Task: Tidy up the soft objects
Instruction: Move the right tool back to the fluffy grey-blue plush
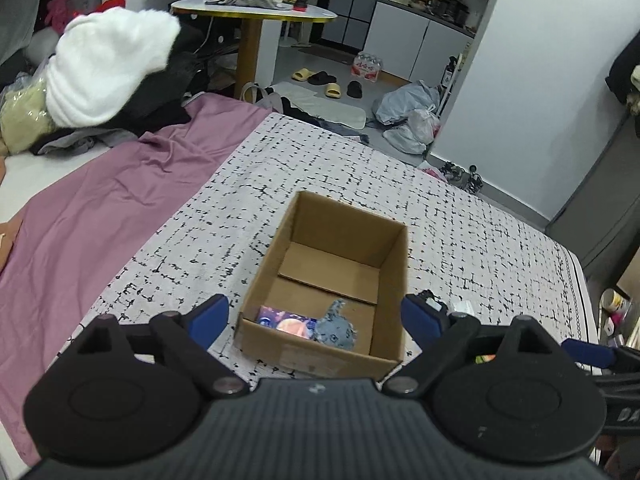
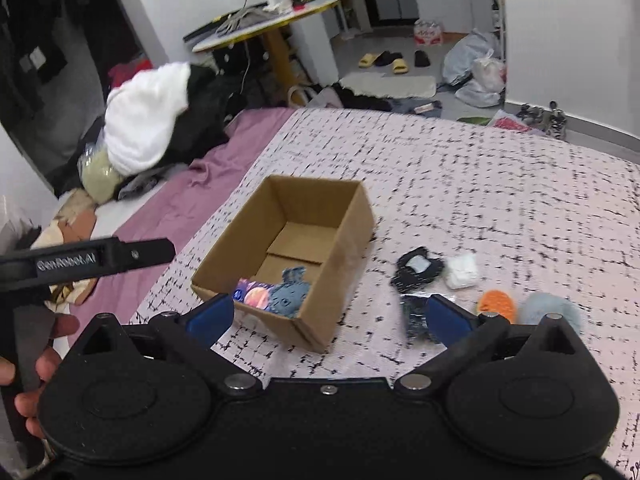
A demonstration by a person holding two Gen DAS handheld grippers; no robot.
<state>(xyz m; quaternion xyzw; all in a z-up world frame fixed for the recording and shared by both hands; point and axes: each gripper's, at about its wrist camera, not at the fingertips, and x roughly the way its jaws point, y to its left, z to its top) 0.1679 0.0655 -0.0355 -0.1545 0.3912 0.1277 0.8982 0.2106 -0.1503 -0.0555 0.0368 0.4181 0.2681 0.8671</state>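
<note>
Tongs spread wide on both sides, nothing between the blue pads. Left tongs poised over the near end of the box; right tongs just off the box's near right corner, above the bedspread. No earlier picture to compare, so only the spread itself noted.

Inside the box, against the near wall: a blue plush touching a colourful packet; rest of the cardboard floor bare. Box open-topped, sitting on the black-and-white bedspread.

Right of the box, on the bedspread: a black item, a white wad just beside it, an orange piece and a grey puff nearer, side by side.

Left-hand tool crossing the right view's left edge, fingers wrapped on its handle. Beyond: purple sheet, clothes pile, round worktop.
</note>
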